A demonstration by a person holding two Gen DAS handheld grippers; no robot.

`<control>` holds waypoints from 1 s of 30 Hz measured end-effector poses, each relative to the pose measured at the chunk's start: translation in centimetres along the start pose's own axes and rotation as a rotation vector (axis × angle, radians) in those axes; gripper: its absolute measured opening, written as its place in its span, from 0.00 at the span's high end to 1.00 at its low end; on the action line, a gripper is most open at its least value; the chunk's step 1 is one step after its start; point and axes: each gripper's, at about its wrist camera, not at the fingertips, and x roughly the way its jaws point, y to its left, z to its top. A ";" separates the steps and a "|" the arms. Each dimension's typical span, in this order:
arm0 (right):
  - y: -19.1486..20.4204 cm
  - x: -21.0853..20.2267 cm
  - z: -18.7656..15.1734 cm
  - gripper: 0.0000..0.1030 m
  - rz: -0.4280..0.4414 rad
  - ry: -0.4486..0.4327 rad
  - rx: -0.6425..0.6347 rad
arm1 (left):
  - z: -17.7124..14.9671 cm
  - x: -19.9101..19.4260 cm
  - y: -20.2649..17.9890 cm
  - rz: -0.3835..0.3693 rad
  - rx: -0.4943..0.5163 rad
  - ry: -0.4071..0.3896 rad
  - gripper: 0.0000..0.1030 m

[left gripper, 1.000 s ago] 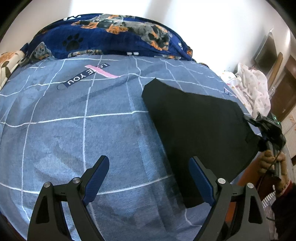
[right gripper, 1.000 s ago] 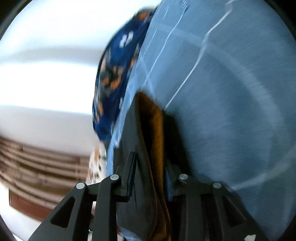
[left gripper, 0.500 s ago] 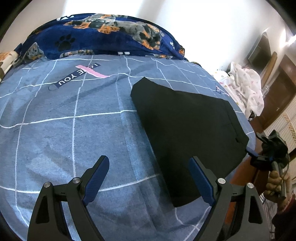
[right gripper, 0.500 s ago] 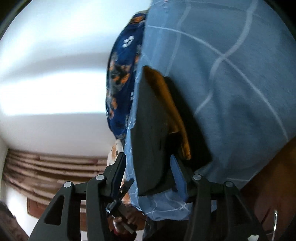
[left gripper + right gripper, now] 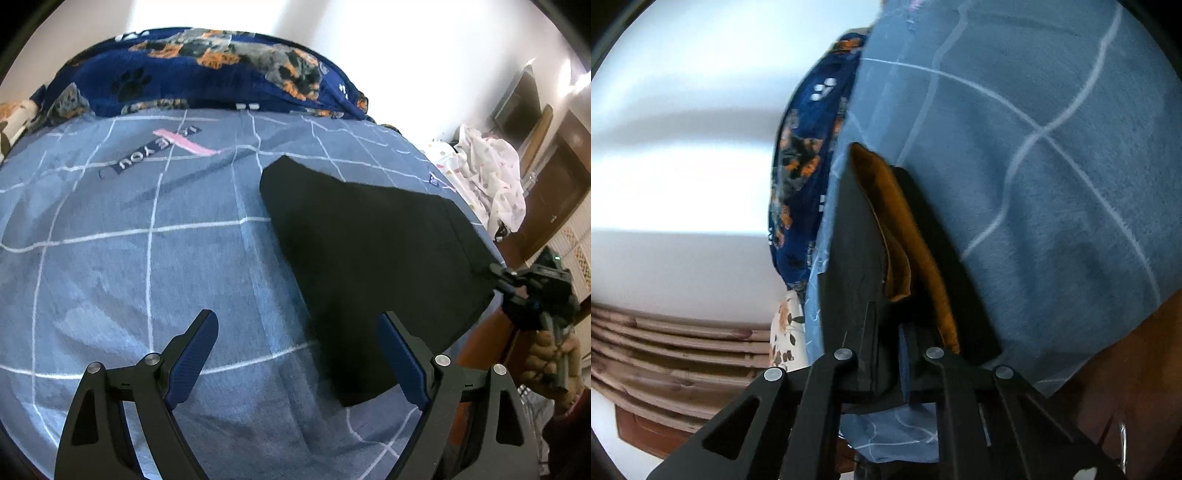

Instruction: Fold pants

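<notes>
Pants (image 5: pixel 369 251) folded on bedspread (image 5: pixel 129 266).

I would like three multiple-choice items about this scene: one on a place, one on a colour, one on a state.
1. Where do the black pants lie?
A. on the blue checked bedsheet
B. on the floor
C. on a chair

2. What colour is the pants' inner lining?
A. white
B. green
C. orange-brown

3. How is the left hand-held gripper?
A. shut on the pants
B. open, holding nothing
C. shut on the blanket

Key: 1 A, the sheet shows all around them; 2 C, the right wrist view shows it between the black layers; 3 B, its blue pads stand wide apart over the sheet.
</notes>
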 end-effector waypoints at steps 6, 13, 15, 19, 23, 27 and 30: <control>1.7 -1.7 -2.8 0.91 0.039 0.012 -0.021 | 0.6 0.0 -0.7 -0.008 0.016 -0.014 0.15; -5.6 -0.3 -3.6 0.94 0.090 0.031 0.213 | 0.2 1.8 -2.2 -0.007 0.067 0.022 0.15; -5.2 -0.4 -3.4 0.94 0.088 0.036 0.191 | 0.1 2.2 -2.6 -0.001 0.090 0.029 0.15; -5.7 -0.5 -3.5 0.94 0.106 0.036 0.207 | -0.2 3.7 -2.8 0.016 0.097 0.064 0.15; -5.7 -0.9 -3.7 0.89 0.121 0.036 0.217 | -0.8 4.5 -2.4 0.015 0.087 0.078 0.15; -5.8 -1.2 -3.4 0.76 0.146 0.029 0.225 | -1.4 4.9 -2.2 0.012 0.090 0.073 0.15; -5.1 -1.9 -3.3 0.66 0.155 0.012 0.214 | -1.6 5.0 -2.0 0.008 0.079 0.075 0.15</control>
